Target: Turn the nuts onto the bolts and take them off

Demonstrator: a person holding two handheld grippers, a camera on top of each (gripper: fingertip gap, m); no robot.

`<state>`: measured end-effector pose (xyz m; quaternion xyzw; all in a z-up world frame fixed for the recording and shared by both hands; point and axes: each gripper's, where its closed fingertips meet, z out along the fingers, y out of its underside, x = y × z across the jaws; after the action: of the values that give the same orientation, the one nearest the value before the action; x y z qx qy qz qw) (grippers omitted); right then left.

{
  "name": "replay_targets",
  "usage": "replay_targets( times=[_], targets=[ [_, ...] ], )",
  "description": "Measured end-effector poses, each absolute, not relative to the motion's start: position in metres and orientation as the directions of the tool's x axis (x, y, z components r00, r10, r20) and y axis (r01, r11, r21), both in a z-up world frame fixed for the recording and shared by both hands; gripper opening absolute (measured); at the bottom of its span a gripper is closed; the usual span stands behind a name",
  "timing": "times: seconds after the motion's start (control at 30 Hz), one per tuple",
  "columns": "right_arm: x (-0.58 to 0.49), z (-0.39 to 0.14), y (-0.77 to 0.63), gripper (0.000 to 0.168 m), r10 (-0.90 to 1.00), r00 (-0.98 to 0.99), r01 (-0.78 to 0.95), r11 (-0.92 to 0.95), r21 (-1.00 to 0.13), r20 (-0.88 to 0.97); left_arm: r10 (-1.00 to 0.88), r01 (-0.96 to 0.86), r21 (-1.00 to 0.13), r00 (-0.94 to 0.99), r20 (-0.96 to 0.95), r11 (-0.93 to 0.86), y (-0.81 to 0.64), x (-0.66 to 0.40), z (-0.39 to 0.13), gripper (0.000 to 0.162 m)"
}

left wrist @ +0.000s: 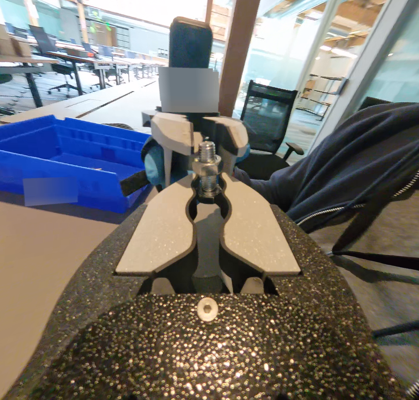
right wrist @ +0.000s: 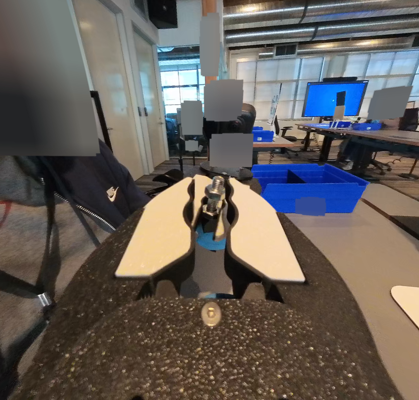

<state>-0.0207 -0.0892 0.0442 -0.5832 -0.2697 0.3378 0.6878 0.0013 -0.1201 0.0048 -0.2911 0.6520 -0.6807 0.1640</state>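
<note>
Over the grey desk [right wrist: 340, 242] beside a blue bin [left wrist: 68, 162], our left gripper [left wrist: 207, 189] pinches the bolt [left wrist: 206, 169] head upright while our right gripper [right wrist: 212, 192] closes around its nut [left wrist: 206, 163]; we should twist level, lightly.

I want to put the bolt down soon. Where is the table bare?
Bare table lies left of the left gripper, before the blue bin. It is crowded around the bolt, where both grippers' fingers meet.
</note>
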Motion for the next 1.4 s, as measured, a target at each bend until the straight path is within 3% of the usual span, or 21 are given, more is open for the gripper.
replay_targets(
  times=[0.2,0.47,0.53,0.6,0.77,0.97,1.07,1.3,1.4],
  targets=[
    [-0.028,0.032,-0.083,0.020,0.776,0.630,-0.101,0.034,-0.994,-0.038,-0.626,-0.158,-0.986,-0.764,0.154,-0.050,-0.121,0.003,-0.001,0.016],
    [-0.006,0.025,-0.052,0.020,0.517,0.856,-0.014,0.061,-0.998,0.020,-0.881,-0.083,-0.988,-0.467,-0.075,0.128,-0.080,0.031,-0.006,0.015],
    [-0.012,0.025,-0.055,0.039,0.558,0.829,-0.006,0.057,-0.998,0.027,-0.865,-0.074,-0.993,-0.500,-0.045,0.095,-0.083,0.029,-0.003,0.015],
    [-0.017,0.028,-0.062,0.047,0.628,0.778,-0.037,0.059,-0.998,0.008,-0.830,-0.084,-0.995,-0.558,0.010,0.044,-0.089,0.024,-0.001,0.015],
    [-0.019,0.040,-0.081,0.037,0.734,0.678,-0.133,0.084,-0.988,-0.029,-0.675,-0.125,-0.989,-0.723,0.148,-0.083,-0.110,0.008,0.006,0.015],
    [-0.028,0.038,-0.089,0.026,0.800,0.599,-0.150,0.058,-0.987,-0.044,-0.545,-0.169,-0.982,-0.817,0.187,-0.084,-0.130,-0.006,0.003,0.015],
    [-0.030,0.038,-0.088,0.020,0.792,0.609,-0.146,0.061,-0.987,-0.041,-0.593,-0.150,-0.986,-0.788,0.162,-0.070,-0.125,-0.001,0.003,0.015],
    [-0.008,0.032,-0.059,0.019,0.529,0.846,0.010,0.116,-0.993,0.070,-0.838,-0.092,-0.994,-0.545,-0.004,0.065,-0.090,0.027,-0.005,0.016],
    [-0.014,0.031,-0.062,0.038,0.577,0.814,-0.001,0.114,-0.994,0.065,-0.808,-0.095,-0.995,-0.588,0.034,0.027,-0.094,0.023,-0.003,0.015]
  ],
)
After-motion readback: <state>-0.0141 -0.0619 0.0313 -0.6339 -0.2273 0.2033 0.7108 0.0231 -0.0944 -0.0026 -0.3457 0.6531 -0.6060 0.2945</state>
